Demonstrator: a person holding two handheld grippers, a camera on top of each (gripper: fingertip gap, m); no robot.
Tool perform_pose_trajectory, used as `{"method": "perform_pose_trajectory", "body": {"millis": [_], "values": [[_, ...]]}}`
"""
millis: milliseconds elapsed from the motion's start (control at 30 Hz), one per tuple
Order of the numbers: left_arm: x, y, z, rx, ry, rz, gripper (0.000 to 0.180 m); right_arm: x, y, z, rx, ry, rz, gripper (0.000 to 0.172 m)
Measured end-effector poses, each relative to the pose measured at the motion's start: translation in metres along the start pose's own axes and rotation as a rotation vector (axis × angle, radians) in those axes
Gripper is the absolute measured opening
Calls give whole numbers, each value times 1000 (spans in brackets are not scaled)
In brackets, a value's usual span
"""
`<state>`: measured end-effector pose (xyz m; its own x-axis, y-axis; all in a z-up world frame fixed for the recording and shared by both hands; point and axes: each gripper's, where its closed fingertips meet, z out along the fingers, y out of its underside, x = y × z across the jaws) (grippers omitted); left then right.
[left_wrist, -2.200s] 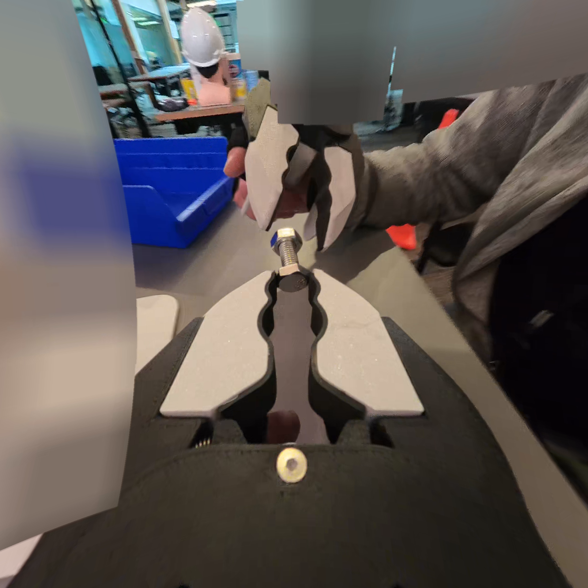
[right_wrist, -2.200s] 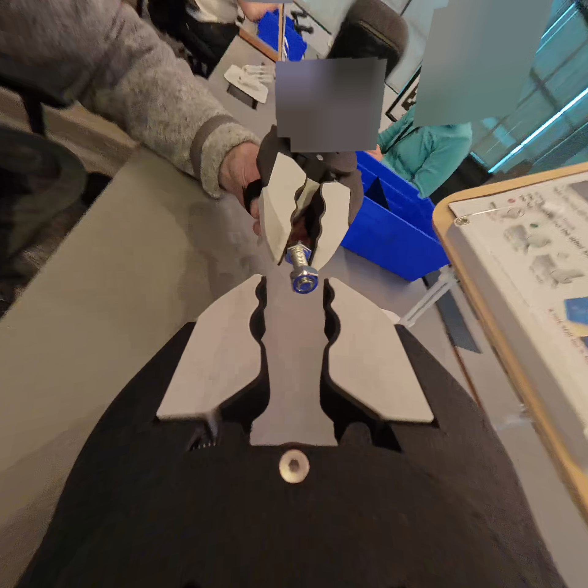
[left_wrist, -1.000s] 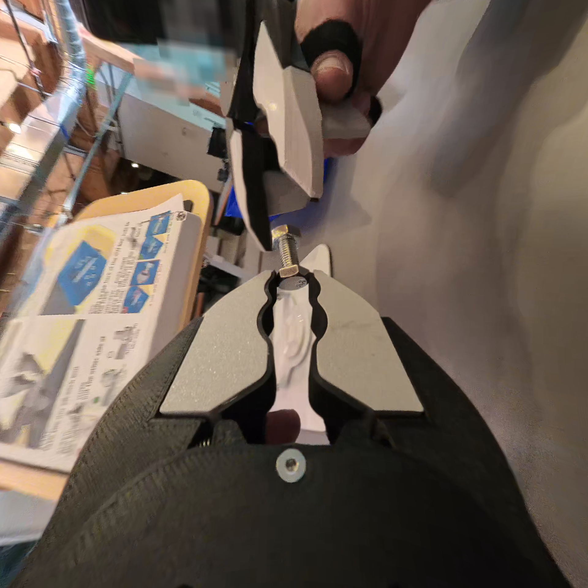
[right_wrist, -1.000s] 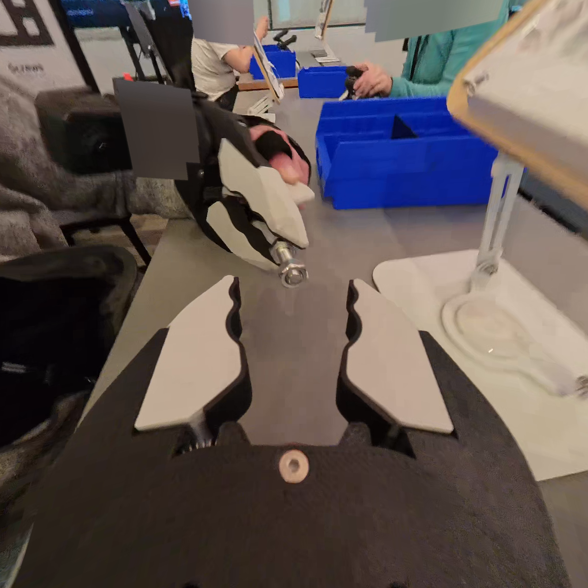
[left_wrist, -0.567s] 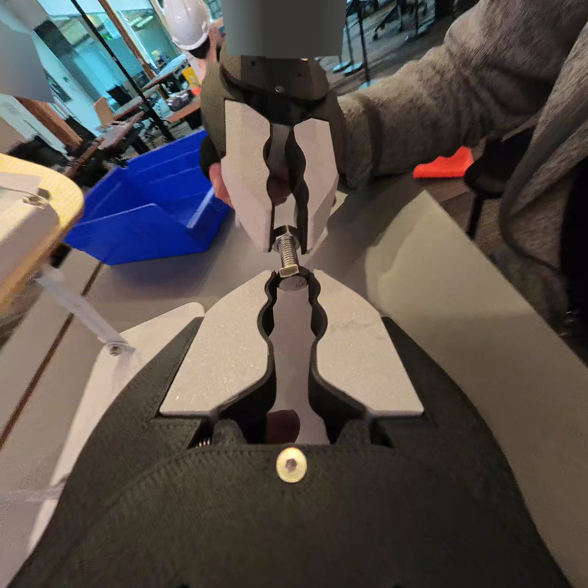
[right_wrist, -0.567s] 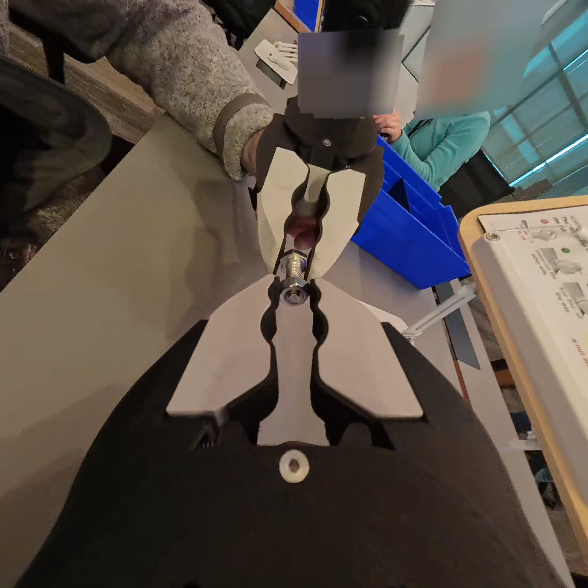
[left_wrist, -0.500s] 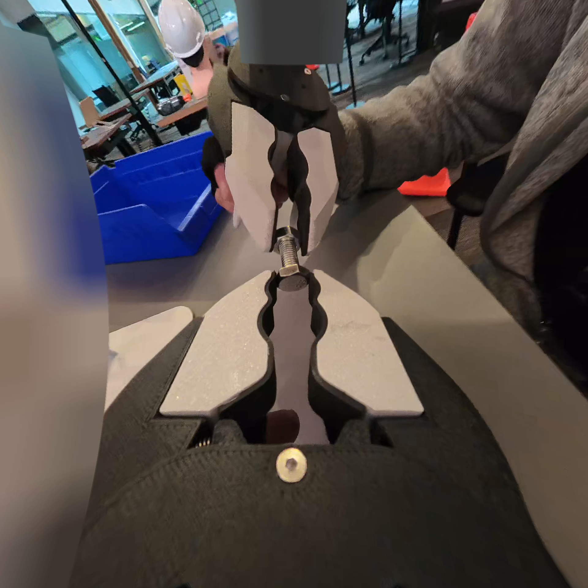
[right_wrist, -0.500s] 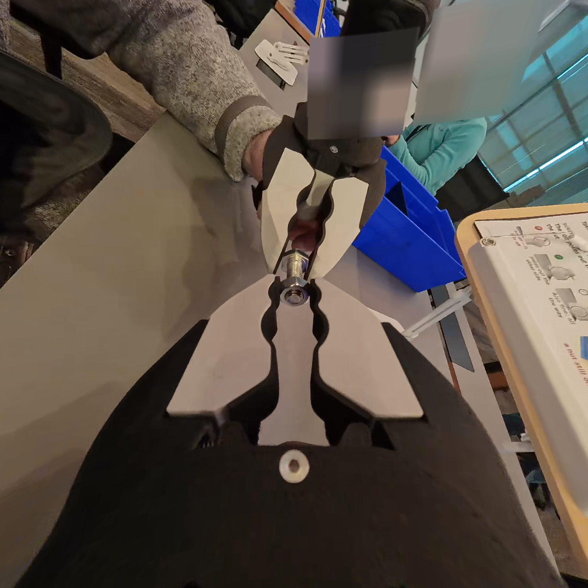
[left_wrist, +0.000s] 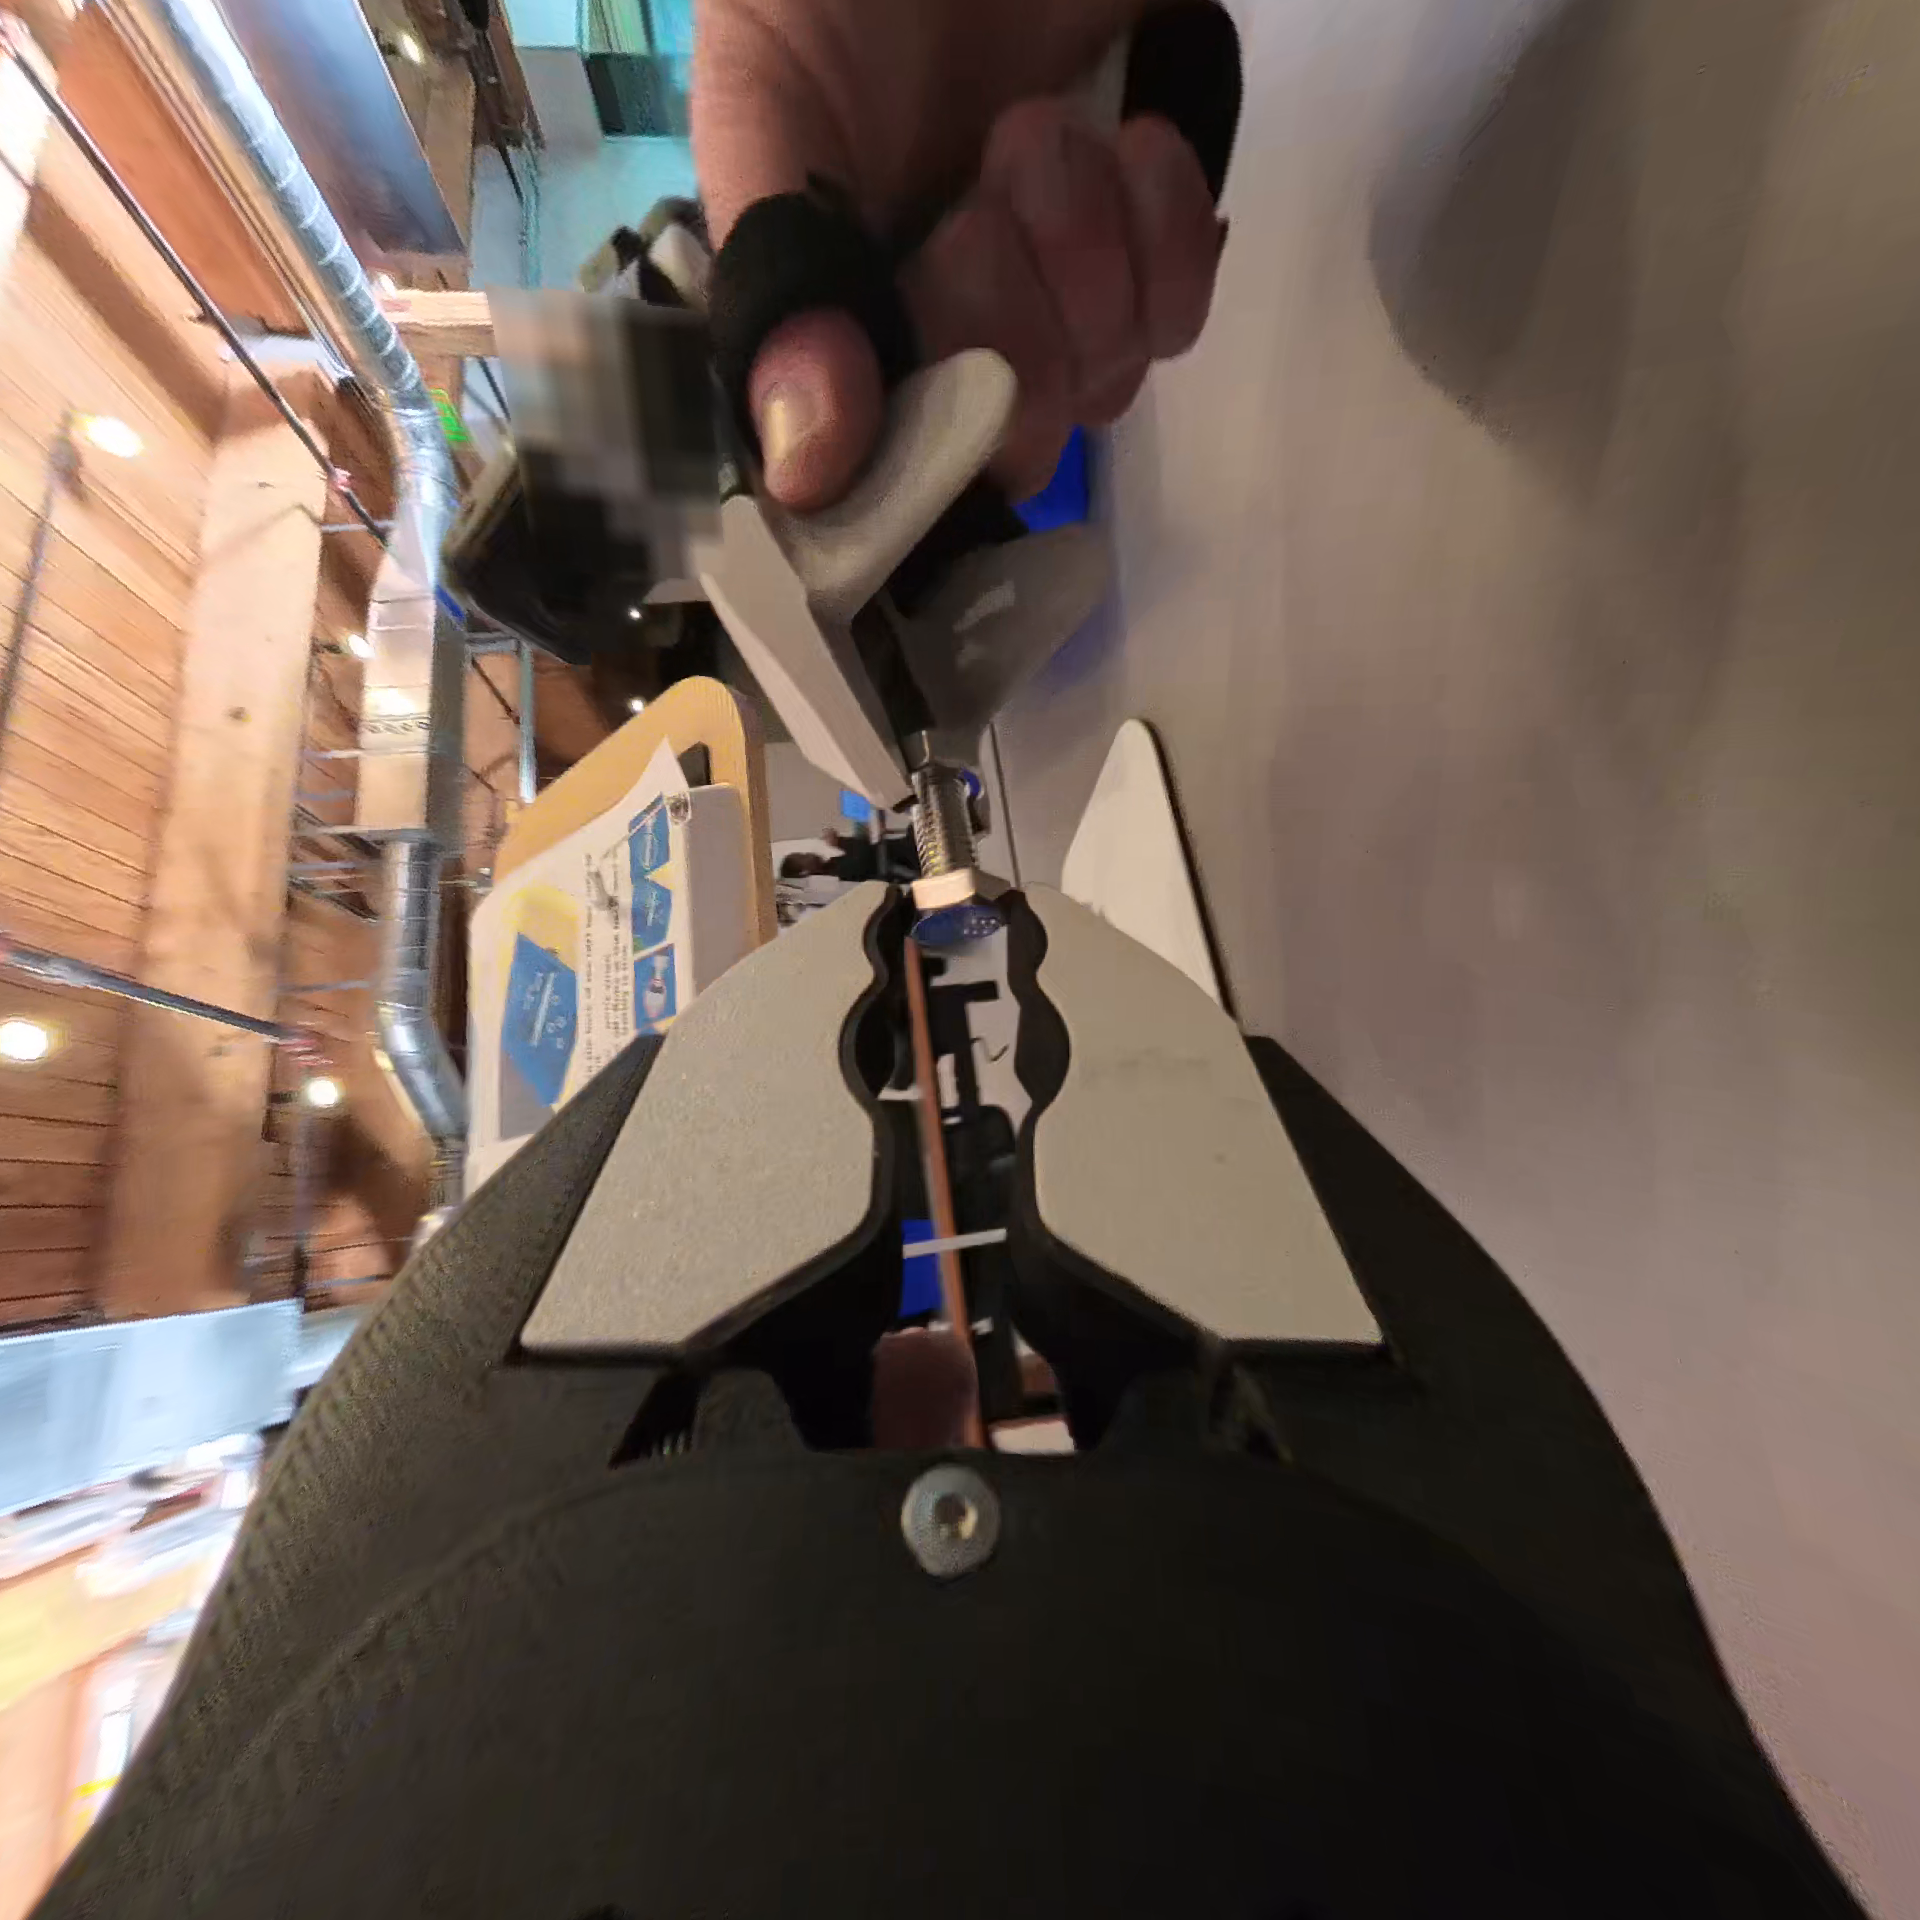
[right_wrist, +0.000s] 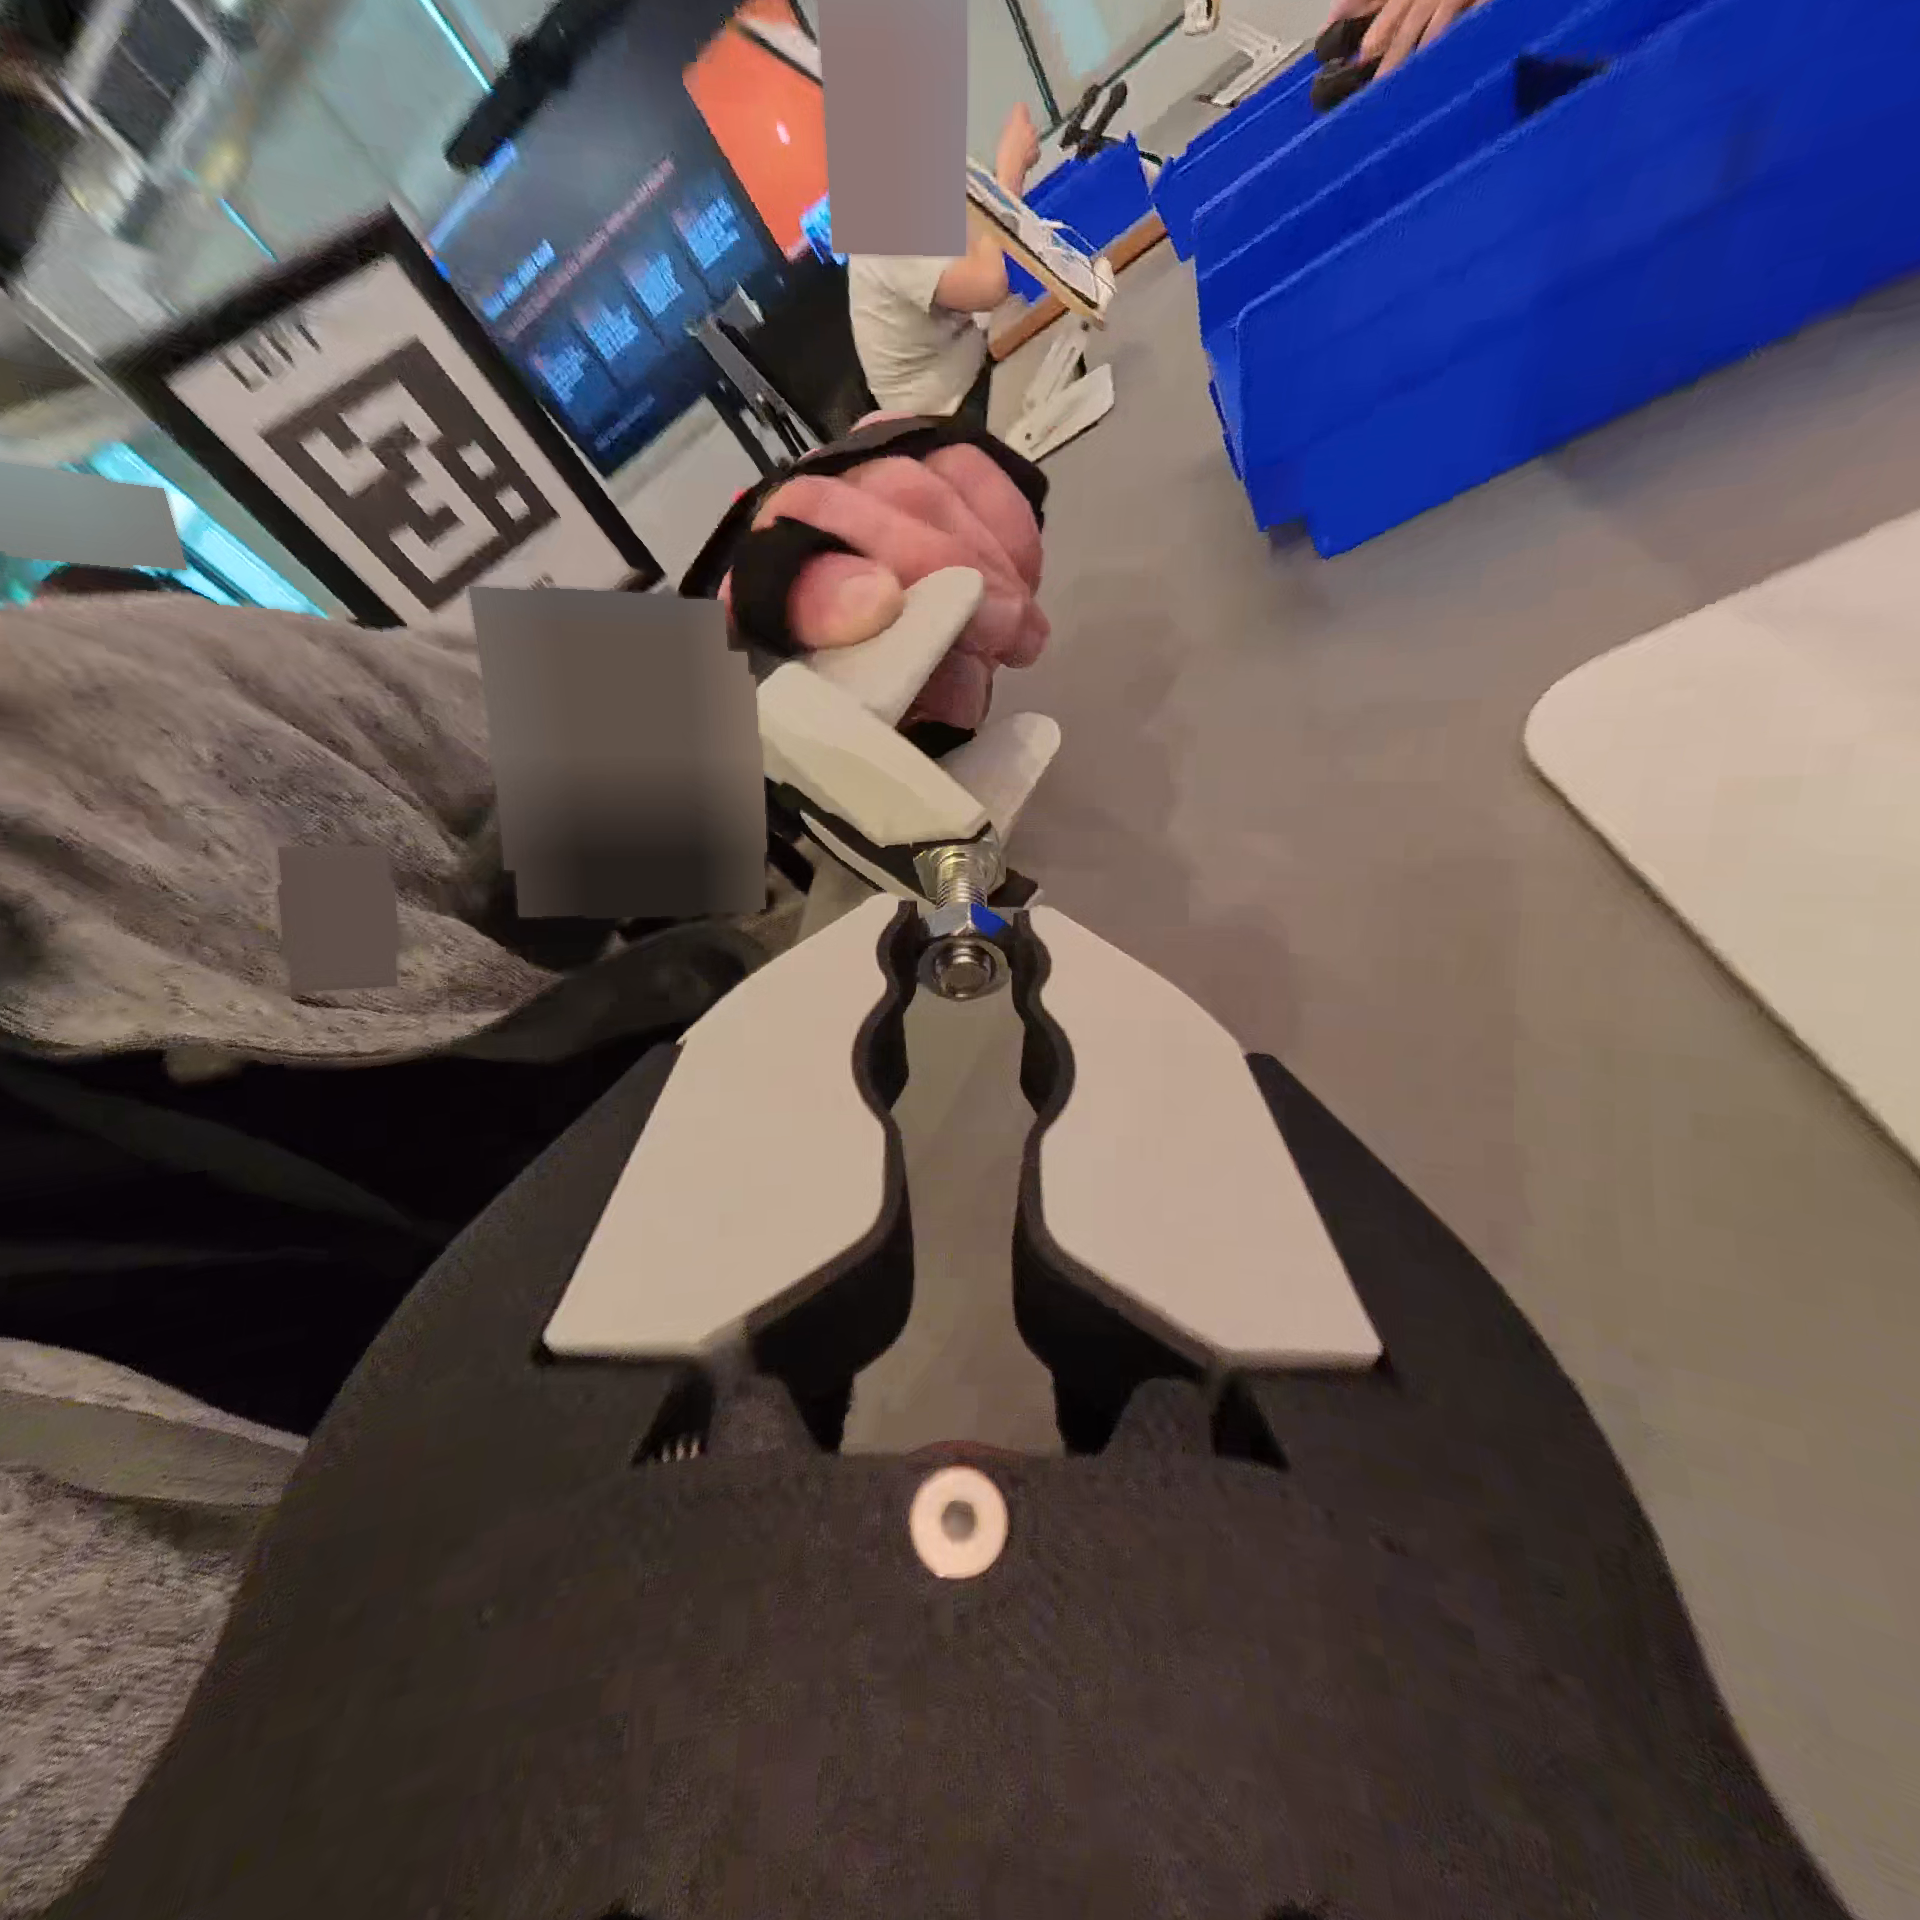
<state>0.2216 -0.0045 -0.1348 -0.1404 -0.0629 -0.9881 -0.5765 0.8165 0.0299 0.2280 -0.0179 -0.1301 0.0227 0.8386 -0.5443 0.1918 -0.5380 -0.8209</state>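
A grey counter (right_wrist: 1299, 727) carries blue bins (right_wrist: 1507, 312) and a white stand base (right_wrist: 1766, 779) beyond the jaws, in a busy workshop. Held in the air between the two tools is a steel bolt (right_wrist: 961, 883). The left gripper (left_wrist: 951, 920) is clamped on the bolt's hex head at its tips. The right gripper (right_wrist: 961, 961) is clamped on the nut (right_wrist: 961, 925) at the threaded end. The two face each other along the bolt's axis, which seems to let one end be steadied while the other is gripped. Hands (right_wrist: 914, 561) squeeze the handles.
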Motion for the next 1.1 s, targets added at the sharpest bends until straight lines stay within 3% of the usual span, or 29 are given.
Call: {"method": "perform_pose_trajectory", "body": {"millis": [100,200,233,267,300,400,500,667,900,967,1000,1100], "values": [[3,2,1,-25,-22,72,18,3,3,1,0,-1,46,17],[1,2,1,-3,-10,6,19,2,0,0,12,1,-7,18],[0,1,1,16,9,-44,18,1,-2,0,4,18,-47,26],[-1,1,1,43,27,-126,19,4,-3,0,0,53,-77,53],[-4,4,0,63,31,-201,18,7,-5,-2,-8,94,-121,67],[-11,6,-3,165,120,-490,19,6,-14,-10,-31,230,-381,66],[-11,-5,-9,335,289,-780,19,-3,-17,-11,-90,340,-703,55],[-4,-20,-15,499,509,-1048,18,-23,-9,-3,-165,357,-1028,29],[3,-27,-17,517,561,-1028,18,-20,-7,-4,-176,363,-1015,26],[13,-36,-20,504,602,-935,18,-12,-26,-16,-76,438,-913,6],[19,-39,-19,473,603,-877,18,-11,-36,-24,-1,432,-828,4],[22,-43,-16,475,607,-884,18,-9,-28,-30,-61,422,-858,16]]}}
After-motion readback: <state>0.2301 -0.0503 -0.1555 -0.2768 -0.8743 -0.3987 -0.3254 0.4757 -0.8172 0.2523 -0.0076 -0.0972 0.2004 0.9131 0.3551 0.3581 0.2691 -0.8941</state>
